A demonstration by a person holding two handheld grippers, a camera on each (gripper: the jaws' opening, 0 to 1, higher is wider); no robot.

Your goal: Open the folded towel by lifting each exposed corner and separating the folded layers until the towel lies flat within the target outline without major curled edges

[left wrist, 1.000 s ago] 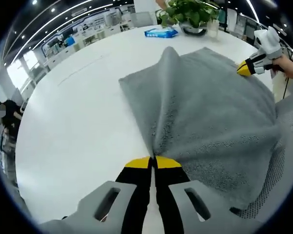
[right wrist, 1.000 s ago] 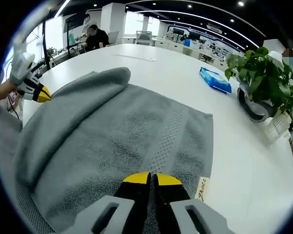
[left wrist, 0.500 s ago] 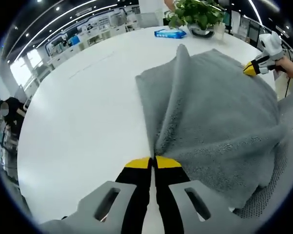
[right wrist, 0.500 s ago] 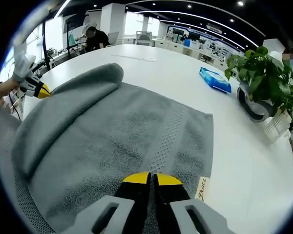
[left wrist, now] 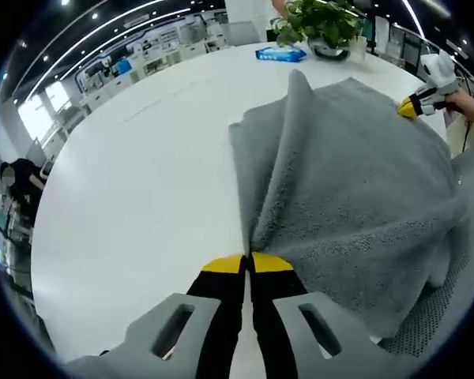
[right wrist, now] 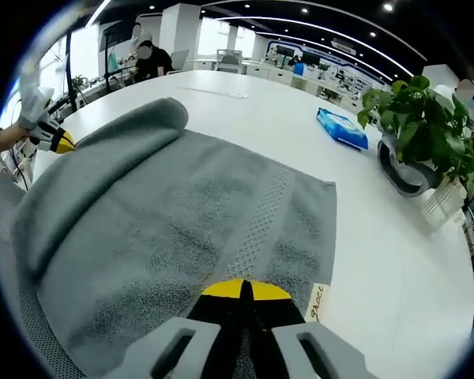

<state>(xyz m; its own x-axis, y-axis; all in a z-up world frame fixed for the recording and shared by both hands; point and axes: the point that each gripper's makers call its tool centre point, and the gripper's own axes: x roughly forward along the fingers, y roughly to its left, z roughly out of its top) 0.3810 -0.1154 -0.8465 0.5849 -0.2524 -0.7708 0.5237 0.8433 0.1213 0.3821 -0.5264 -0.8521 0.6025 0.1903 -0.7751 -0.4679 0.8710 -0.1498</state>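
Holding the towel (left wrist: 355, 181) stretched between both grippers so the top layer can peel open. Left gripper (left wrist: 247, 263) has its jaws pinched on one corner, right gripper (right wrist: 245, 290) clamps the edge by the label (right wrist: 317, 302). Most of it lies on the desk (left wrist: 134, 189), one fold ridged up.

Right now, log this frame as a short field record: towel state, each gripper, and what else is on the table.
towel: grey, partly unfolded, one fold ridged up, near edge hanging off the table
left gripper: shut on towel edge
right gripper: shut on towel edge beside its label
table: white
other items: blue packet, potted plant
flat: not yet
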